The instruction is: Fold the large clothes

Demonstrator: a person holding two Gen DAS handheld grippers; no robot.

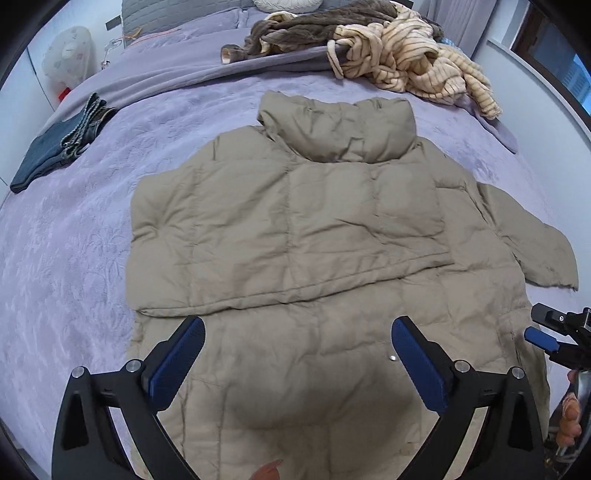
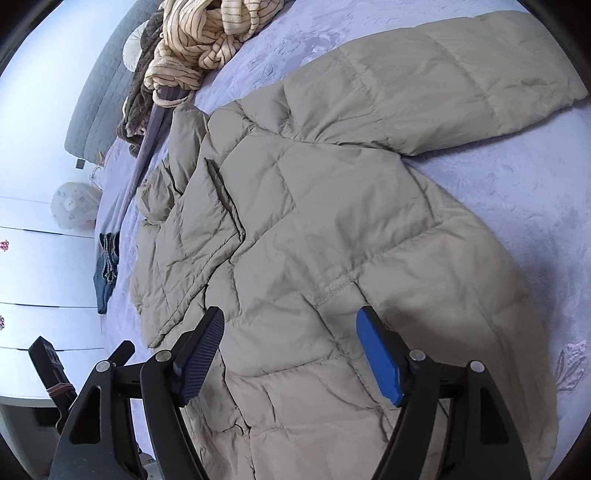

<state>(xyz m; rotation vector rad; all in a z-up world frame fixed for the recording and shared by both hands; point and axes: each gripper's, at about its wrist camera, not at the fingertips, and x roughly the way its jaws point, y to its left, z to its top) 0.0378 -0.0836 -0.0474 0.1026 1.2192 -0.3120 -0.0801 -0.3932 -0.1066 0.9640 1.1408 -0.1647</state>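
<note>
A large beige puffer jacket (image 1: 295, 229) lies back-up on the purple bedspread (image 1: 74, 258). Its left sleeve is folded across the back; its right sleeve (image 1: 532, 240) lies spread out to the right. My left gripper (image 1: 297, 354) is open and empty, hovering over the jacket's lower back. My right gripper (image 2: 290, 350) is open and empty above the jacket (image 2: 332, 221) near its right hem; it shows at the right edge of the left wrist view (image 1: 543, 328). The spread sleeve (image 2: 461, 74) reaches to the upper right in the right wrist view.
A heap of brown and striped cream clothes (image 1: 369, 48) lies at the head of the bed. Folded jeans (image 1: 59, 144) rest at the left edge. A grey headboard (image 1: 184, 11) and a small white fan (image 1: 68, 55) stand beyond.
</note>
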